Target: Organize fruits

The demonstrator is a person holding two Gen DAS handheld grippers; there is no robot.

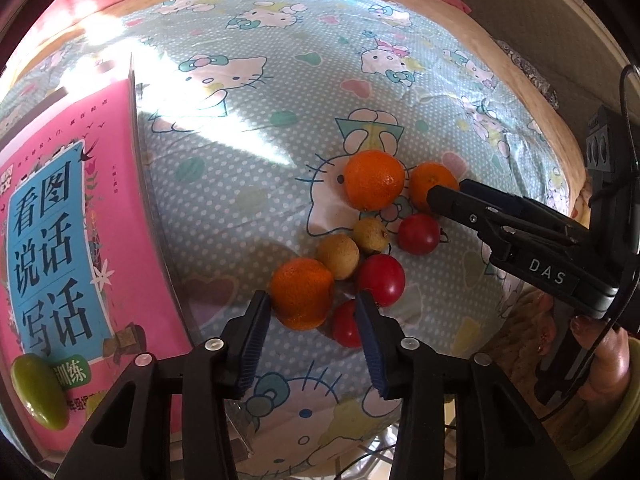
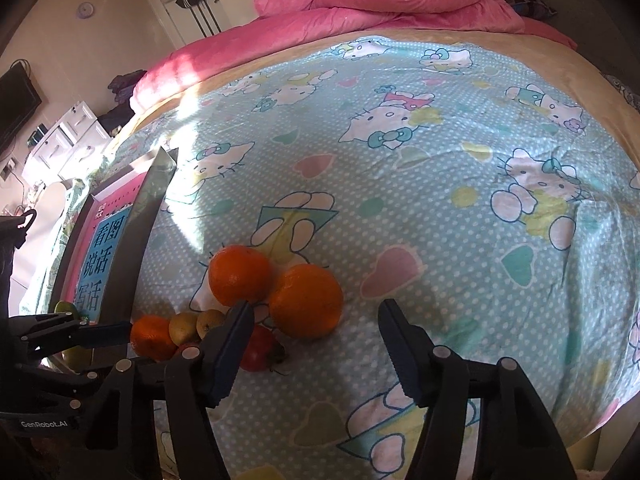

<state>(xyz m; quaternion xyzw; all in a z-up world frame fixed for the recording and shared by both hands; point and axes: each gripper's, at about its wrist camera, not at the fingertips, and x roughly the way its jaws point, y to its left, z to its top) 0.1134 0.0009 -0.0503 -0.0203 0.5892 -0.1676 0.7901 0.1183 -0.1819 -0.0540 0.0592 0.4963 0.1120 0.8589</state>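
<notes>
A cluster of small fruits lies on the pale blue cartoon-cat bedsheet (image 1: 248, 208) that covers the bed. In the left wrist view the left gripper (image 1: 314, 344) hovers low over the near edge of the cluster, its blue-padded fingers (image 1: 254, 344) spread apart with nothing between them; the nearest round orange tangerine (image 1: 302, 293) sits just beyond the left fingertip, and a partly hidden red cherry tomato (image 1: 346, 326) shows in the gap ahead of the right one. Behind these lie two tan, rough-skinned longans (image 1: 339, 256), touching each other, flanked by two more glossy red tomatoes (image 1: 381, 280) on the right side of the group. Two further orange tangerines (image 1: 374, 180) rest at the far edge of the cluster, just beside each other. The right gripper (image 2: 316, 344) reaches in from the right of that view, its tip close to the farthest tangerine; in its own view its fingers (image 2: 404, 354) stand wide open and hold nothing, with a large tangerine (image 2: 306, 300) lying just ahead between them. At the left of the bed sits a shallow dark-rimmed tray (image 1: 154, 208) lined with a pink book cover with a blue title panel (image 1: 56, 240), and a smooth green oval fruit (image 1: 38, 390) rests in its near corner, well apart from the cluster.
</notes>
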